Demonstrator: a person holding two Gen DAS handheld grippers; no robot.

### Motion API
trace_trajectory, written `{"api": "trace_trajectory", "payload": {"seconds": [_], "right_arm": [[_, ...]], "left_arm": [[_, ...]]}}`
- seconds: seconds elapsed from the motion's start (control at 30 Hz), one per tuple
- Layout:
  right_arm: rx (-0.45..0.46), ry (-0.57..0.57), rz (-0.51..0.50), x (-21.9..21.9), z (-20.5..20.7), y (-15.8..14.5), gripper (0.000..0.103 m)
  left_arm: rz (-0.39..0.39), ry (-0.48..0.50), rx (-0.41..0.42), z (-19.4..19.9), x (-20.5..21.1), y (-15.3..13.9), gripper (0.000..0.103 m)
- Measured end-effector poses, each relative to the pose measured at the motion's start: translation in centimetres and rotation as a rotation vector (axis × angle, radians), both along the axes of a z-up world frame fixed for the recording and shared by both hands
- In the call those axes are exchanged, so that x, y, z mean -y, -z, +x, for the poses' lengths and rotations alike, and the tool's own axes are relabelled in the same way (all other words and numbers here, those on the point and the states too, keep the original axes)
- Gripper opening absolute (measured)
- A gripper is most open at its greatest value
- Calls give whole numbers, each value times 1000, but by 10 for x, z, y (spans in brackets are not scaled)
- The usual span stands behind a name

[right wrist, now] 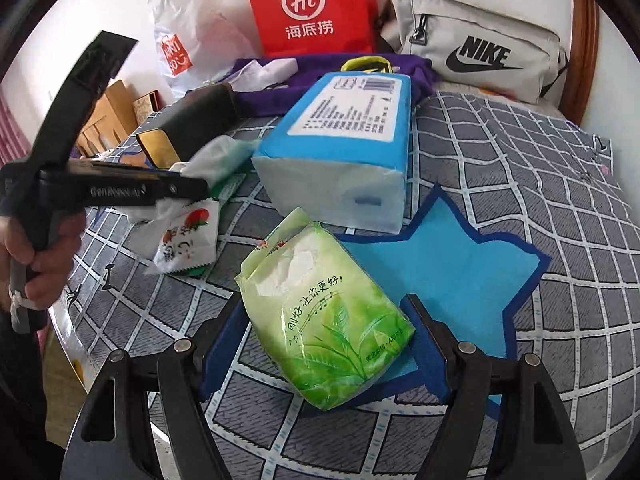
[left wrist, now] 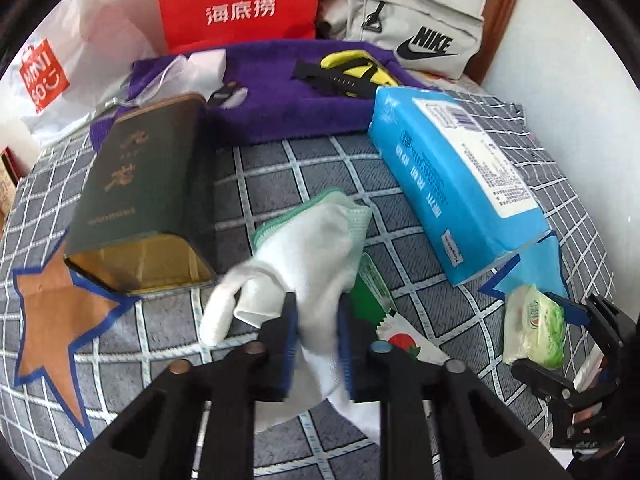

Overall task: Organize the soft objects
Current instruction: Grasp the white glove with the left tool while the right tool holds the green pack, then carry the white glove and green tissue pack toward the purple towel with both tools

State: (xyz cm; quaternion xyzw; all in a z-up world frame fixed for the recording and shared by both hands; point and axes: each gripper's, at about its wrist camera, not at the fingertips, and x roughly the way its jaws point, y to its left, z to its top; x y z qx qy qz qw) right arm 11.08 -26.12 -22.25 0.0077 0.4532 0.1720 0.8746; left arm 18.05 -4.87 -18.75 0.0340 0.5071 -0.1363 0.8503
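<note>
- The left gripper [left wrist: 318, 344] is nearest in the left wrist view, and its jaws are pinched on a white glove [left wrist: 304, 256]. No gap shows between the blue pads and the cloth.
- The glove lies on the bed cover [left wrist: 304, 168], on top of a green-edged cloth [left wrist: 356, 216]. Its loose fingers hang out to the left of the jaws.
- The grip is near the middle of the glove. It looks like a good hold, but the cloth under it may come up too. Lifting slowly would let the cloth drop off.
- A dark green tin box [left wrist: 136, 200] lies on its side just beside the glove, with its open end facing the camera. It may be where the glove goes, but that is only a guess.
- The right gripper [right wrist: 324, 344] has its jaws wide apart, one on each side of a green tissue pack [right wrist: 324, 320]. The pads do not press on it yet.
- The pack lies partly on a blue star patch [right wrist: 452, 264], close to a big blue tissue pack [right wrist: 344, 136].
- The pack is soft, so the jaws should close gently on its middle and not crush it.
- A snack packet [right wrist: 188, 236] lies near the left gripper and should stay out of the way.
</note>
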Motion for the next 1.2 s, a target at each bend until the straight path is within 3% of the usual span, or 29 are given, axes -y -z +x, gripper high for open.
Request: {"api": "trace_trajectory", "payload": {"seconds": [0.27,0.8,1.2], "right_arm": [[8,17,6,-1,0,2,76],[37,61,3,-5,-11,-28,76],[40,94,46,-10,-16,-44,76]], "left_arm": [[12,-6,40,-21,-15,-18,12],[-71,-128,70,-60,-77,-38,12],[-188,-172,82,-81,-117,-47,12]]}}
